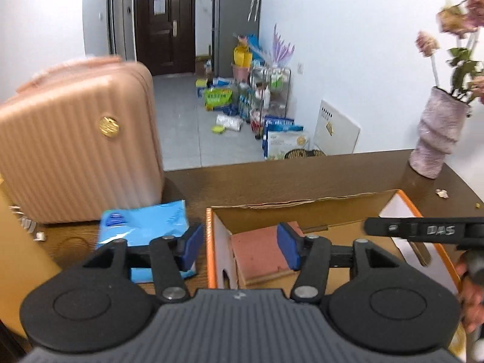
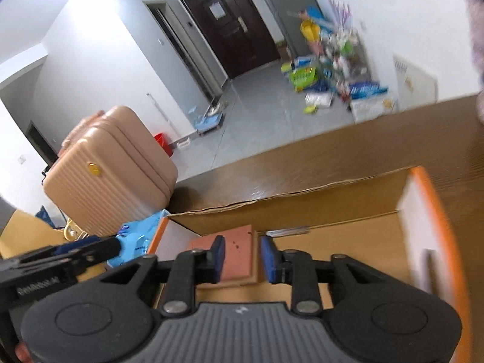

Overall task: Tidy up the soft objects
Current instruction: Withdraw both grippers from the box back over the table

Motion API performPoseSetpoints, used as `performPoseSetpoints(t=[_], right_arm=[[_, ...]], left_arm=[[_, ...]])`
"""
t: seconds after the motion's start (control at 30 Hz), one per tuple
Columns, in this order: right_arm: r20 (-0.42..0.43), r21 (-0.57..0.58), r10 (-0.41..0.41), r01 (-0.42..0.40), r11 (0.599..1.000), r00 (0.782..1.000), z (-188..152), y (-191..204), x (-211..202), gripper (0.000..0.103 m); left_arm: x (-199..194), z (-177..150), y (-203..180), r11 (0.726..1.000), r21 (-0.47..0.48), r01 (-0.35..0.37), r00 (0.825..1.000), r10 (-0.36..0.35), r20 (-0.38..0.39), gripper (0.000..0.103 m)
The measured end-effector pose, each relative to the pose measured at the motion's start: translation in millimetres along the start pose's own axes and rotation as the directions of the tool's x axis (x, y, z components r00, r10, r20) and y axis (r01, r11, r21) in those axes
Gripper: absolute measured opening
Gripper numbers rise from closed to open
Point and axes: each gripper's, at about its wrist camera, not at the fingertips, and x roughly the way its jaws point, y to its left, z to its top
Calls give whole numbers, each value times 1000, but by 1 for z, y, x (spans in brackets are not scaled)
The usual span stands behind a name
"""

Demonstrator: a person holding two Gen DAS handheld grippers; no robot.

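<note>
A folded pink cloth (image 1: 260,254) lies in the left end of an open cardboard box with orange rims (image 1: 302,208). Left of the box, a soft blue packet (image 1: 142,227) rests on the brown table. My left gripper (image 1: 241,246) is open and straddles the box's left wall, one pad over the packet and one over the cloth, gripping nothing. In the right wrist view my right gripper (image 2: 243,258) hangs open just above the pink cloth (image 2: 239,242) inside the box (image 2: 332,211), its pads clear of it. The blue packet (image 2: 136,239) shows at the left.
A pink ribbed suitcase (image 1: 75,151) stands on the table behind the packet. A pale vase with flowers (image 1: 435,139) is at the far right corner. A person's hand (image 1: 472,296) is at the right edge. The box's right half holds bare cardboard floor.
</note>
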Motion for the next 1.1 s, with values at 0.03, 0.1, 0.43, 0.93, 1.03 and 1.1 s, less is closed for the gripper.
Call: performPoseSetpoints(t=[0.03,0.1,0.43,0.93,1.03,1.1], right_arm=[[7,-10,-10,10,1000,1000,-3,1,-16,32],[16,-30,-25,25,999,1000,-11,4,-46,32],[207,-216,-21,67,974,978,-96,37,-197,71],[422,-380,35,141,914,906,-305,67,-295,85],[420,-368,21,150,918,907,-341,71,-307,86],[435,-332,3,157,930,900,-362,74,-317,88]], left_arm=[[-14,-3,0,1000,8,-5,1000,5,4,58],[-42,-9,0,1000,8,-8,1000,8,13,61],[-185,-116,1,999,-9,33,996,-33,80,82],[-303,-286,-45,1000,8,-18,945,14,327,95],[-327,-319,-51,998,-16,-66,917,66,394,97],[-339,-337,-53,997,-36,-62,915,72,397,98]])
